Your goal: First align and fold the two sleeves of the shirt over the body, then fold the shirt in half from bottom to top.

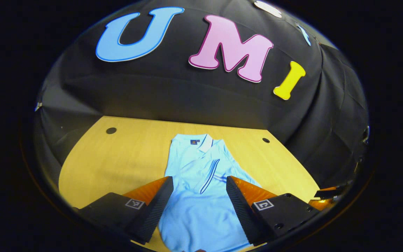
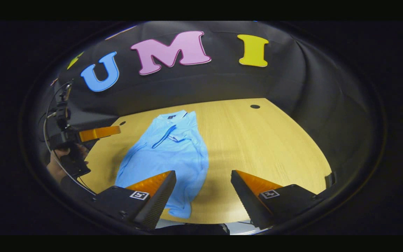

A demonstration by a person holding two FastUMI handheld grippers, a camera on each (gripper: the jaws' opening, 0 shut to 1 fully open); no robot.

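Two fingers of the left gripper [image 1: 198,194] stand apart above one light-blue shirt [image 1: 201,182], clamping nothing. One shirt lies flat on one wooden table [image 1: 128,154], collar toward the booth wall, sleeves folded in. Right gripper [image 2: 203,190], jaws likewise apart and empty, hovers beside the shirt's hem, with bare tabletop between its fingers. Two dark holes [image 1: 111,130] mark the table's far corners.

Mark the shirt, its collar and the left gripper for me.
shirt [image 1: 198,210]: left gripper view, lower body panel.
collar [image 1: 206,141]: left gripper view, white collar edge.
left gripper [image 1: 199,189]: left gripper view, midway between its open jaws.
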